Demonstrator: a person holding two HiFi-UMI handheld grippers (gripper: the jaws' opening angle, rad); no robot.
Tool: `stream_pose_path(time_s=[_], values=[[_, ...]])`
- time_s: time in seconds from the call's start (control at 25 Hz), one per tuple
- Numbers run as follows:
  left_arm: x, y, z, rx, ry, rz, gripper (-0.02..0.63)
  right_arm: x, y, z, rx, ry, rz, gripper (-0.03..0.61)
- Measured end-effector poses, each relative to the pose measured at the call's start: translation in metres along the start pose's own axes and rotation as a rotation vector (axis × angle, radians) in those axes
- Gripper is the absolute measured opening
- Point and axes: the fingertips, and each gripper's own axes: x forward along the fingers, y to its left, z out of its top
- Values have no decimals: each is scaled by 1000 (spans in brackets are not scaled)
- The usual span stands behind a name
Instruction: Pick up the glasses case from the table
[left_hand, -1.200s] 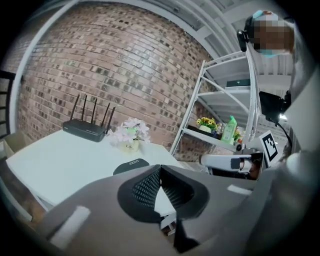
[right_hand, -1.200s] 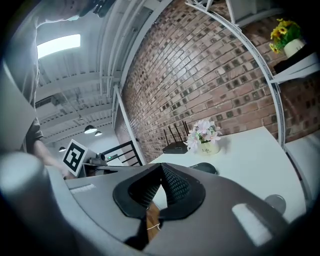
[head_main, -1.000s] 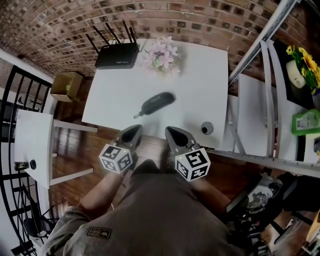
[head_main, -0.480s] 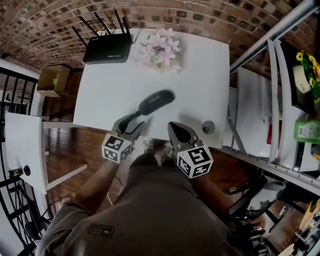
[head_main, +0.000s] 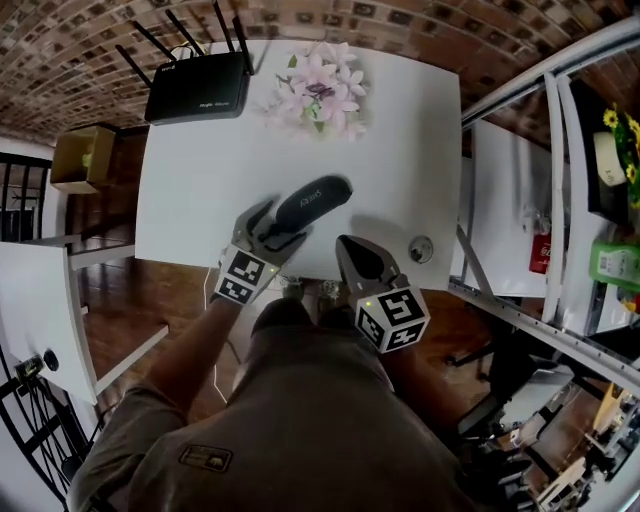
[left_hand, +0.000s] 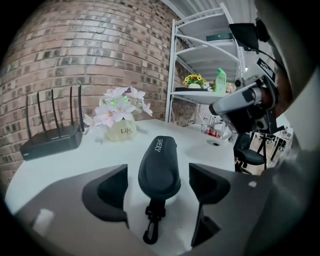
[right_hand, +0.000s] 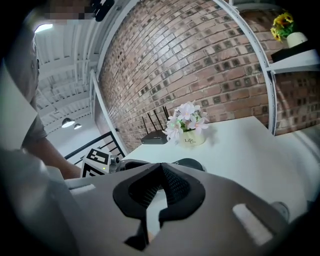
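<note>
White table (head_main: 200, 180), brick wall (head_main: 60, 40); seemingly wooden floor (head_main: 120, 300)

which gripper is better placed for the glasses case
Left: the left gripper has just been opening its jaws, which straddle the glasses case. The right gripper is shut, beside it.

Shirt (head_main: 320, 420): olive-brown, short-sleeved.
Patch (head_main: 205, 458): small, dark, oblong, on the shirt's front.
Left gripper (head_main: 272, 226): grey moulded shell, black jaw pads.
Right gripper (head_main: 343, 242): the same grey shell, black ribbed pads (right_hand: 172, 186).
Marker cubes (head_main: 243, 277): white faces with black square patterns, one per gripper.
</note>
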Motion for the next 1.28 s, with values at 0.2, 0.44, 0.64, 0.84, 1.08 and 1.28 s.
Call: stream_pose_path(time_s=[0.2,0.44,0.64,0.84,1.08,1.28], values=[[21,0,7,24,13,-47,371,3,-6,0,19,6,-41,12],[42,-7,3,74,96,-89,371,3,-11,1,36,-2,-75,12],[57,-12,-2,93,147,-118,369,0,-16,2,45,-8,-98,12],[66,-10,-8,120,154,-109,365,-2,-19,2,50,-11,-110,12],[62,-9,4,100,127,-107,359,-4,-21,1,48,-9,-112,12],[56,-7,14,73,96,-100,356,-3,-21,2,42,-12,-107,12]])
